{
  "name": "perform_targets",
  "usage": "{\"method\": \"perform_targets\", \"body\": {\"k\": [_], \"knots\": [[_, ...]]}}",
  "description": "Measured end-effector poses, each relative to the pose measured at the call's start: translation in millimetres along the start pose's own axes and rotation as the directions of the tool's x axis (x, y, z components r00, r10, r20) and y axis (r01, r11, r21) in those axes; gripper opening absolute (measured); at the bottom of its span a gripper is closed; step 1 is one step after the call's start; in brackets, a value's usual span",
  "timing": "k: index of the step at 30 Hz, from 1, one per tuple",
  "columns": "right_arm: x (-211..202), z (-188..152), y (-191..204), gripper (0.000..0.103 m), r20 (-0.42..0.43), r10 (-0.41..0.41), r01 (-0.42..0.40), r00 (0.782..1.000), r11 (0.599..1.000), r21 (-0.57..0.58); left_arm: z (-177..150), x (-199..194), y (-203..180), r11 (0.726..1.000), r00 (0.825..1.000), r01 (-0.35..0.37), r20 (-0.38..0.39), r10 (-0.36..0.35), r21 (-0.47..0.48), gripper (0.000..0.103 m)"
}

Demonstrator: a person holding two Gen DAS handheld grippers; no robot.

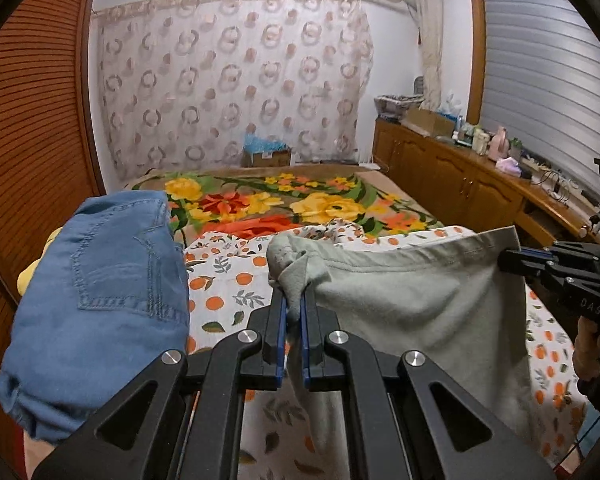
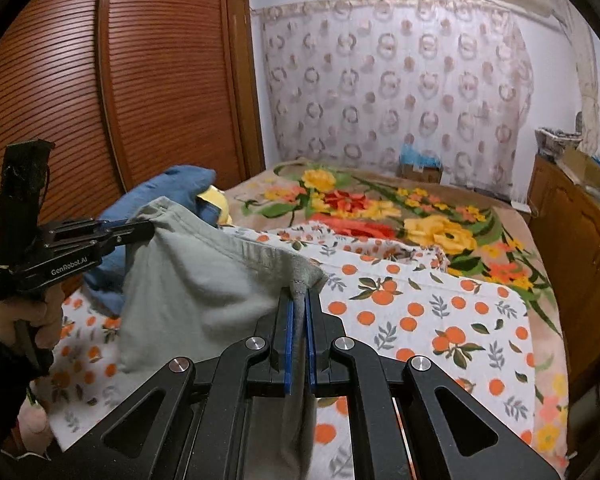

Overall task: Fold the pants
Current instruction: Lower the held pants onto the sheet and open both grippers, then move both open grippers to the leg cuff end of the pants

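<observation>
Grey-green pants (image 1: pixel 412 292) hang stretched between my two grippers above the bed's orange-print sheet (image 1: pixel 228 280). My left gripper (image 1: pixel 294 300) is shut on one bunched corner of the pants. The right gripper (image 1: pixel 504 260) shows at the right edge of the left wrist view, pinching the other corner. In the right wrist view the right gripper (image 2: pixel 299 296) is shut on a fold of the pants (image 2: pixel 204 288), and the left gripper (image 2: pixel 148 230) holds the far corner at the left. Cloth hangs down below both sets of jaws.
A folded blue denim garment (image 1: pixel 108 292) lies on the left of the bed over something yellow. A floral blanket (image 2: pixel 400 208) covers the far half of the bed. A brown slatted wardrobe (image 2: pixel 112 92) stands at the left, a wooden cabinet (image 1: pixel 460 184) with clutter at the right.
</observation>
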State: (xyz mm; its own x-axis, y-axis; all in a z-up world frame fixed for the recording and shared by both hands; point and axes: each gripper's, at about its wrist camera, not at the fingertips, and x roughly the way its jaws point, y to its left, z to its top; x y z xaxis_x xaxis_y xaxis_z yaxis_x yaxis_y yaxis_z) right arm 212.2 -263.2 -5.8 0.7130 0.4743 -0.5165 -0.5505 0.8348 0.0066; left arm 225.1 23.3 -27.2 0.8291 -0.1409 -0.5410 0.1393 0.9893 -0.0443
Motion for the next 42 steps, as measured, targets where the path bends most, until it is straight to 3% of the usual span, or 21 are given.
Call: {"method": "perform_targets", "body": {"k": [11,27,31,33,34,36,38,42], "knots": [[67.3,22.8,-17.2,0.005,-0.122,-0.011,0.014,0.992,1.000,0.023,3.2,55.7,0.2,0.999,0.994,-0.015,-0.107,0.018,0.028,0.007],[106.1,27.2,-16.3,0.005,-0.199,-0.018,0.026,0.980,0.999,0.036,1.0,86.4,-2.7,0.998,0.980,-0.023,-0.194,0.033,0.051,0.008],[107.4,26.6,-12.3,0.007,-0.217,-0.043,0.046,0.975,0.999,0.010,2.6,85.8,-5.2,0.998,0.980,-0.023,-0.196,0.034,0.059,0.022],[104.1,28.0,-9.5,0.017,-0.211,-0.045,0.048,0.976,0.999,0.007,2.5,84.8,-6.0,0.998,0.980,-0.017,-0.195,0.029,0.061,0.032],[102.5,28.3,-9.5,0.018,-0.209,-0.047,0.051,0.977,0.999,0.013,2.3,82.4,-6.1,0.998,0.982,-0.017,-0.188,0.027,0.058,0.044],[96.0,25.1,-11.7,0.023,-0.199,-0.042,0.049,0.979,0.998,0.029,1.5,77.4,-6.3,0.999,0.983,0.001,-0.181,0.007,0.047,0.051],[89.8,23.5,-11.3,0.031,-0.193,-0.048,0.055,0.980,0.998,0.035,-0.1,73.4,-7.0,0.999,0.982,0.013,-0.188,-0.005,0.040,0.068],[75.7,16.8,-4.5,0.042,-0.192,-0.053,0.062,0.980,0.997,0.040,-7.1,61.5,-11.0,0.999,0.982,0.033,-0.186,-0.028,0.027,0.075]]}}
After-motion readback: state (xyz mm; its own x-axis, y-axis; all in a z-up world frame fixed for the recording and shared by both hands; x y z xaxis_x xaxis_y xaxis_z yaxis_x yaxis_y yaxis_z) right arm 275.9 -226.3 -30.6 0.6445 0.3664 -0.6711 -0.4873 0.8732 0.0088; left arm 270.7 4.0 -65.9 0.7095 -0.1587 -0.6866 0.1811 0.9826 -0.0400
